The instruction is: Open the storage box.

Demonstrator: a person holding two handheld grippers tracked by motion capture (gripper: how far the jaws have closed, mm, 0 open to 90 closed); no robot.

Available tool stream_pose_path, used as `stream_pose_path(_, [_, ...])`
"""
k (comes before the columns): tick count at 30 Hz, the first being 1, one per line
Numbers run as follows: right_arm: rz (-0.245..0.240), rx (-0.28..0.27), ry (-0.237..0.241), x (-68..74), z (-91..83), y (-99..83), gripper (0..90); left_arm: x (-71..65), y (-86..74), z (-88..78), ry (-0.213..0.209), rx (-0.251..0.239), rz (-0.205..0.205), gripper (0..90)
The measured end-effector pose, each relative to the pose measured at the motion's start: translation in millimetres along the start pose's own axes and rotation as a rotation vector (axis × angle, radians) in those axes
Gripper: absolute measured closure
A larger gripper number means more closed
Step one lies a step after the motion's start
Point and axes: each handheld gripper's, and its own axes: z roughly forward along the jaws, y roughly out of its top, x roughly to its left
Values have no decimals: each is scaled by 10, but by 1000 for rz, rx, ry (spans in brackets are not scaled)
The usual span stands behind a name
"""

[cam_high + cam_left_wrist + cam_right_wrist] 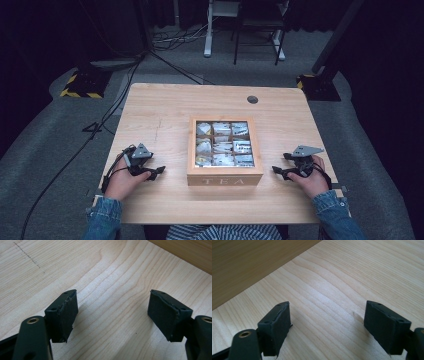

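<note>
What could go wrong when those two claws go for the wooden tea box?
The tea box sits loose on the smooth table, so a push from the left gripper alone could slide it toward the right gripper. Both grippers are open and empty, resting apart from the box. Its lid looks closed over the tea bags; a tilted lift might let it swing open.

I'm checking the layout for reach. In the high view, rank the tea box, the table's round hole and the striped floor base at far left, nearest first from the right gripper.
From the right gripper:
1. Tea box, beside it, mid-table.
2. Round hole, far table edge.
3. Striped base, floor, far left.
</note>
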Motion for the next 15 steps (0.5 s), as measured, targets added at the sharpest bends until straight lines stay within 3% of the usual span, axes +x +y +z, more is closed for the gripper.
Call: stream_pose_path(15, [-5,1,3,2,-11,-9,220,1,0,0,0,0,1,251])
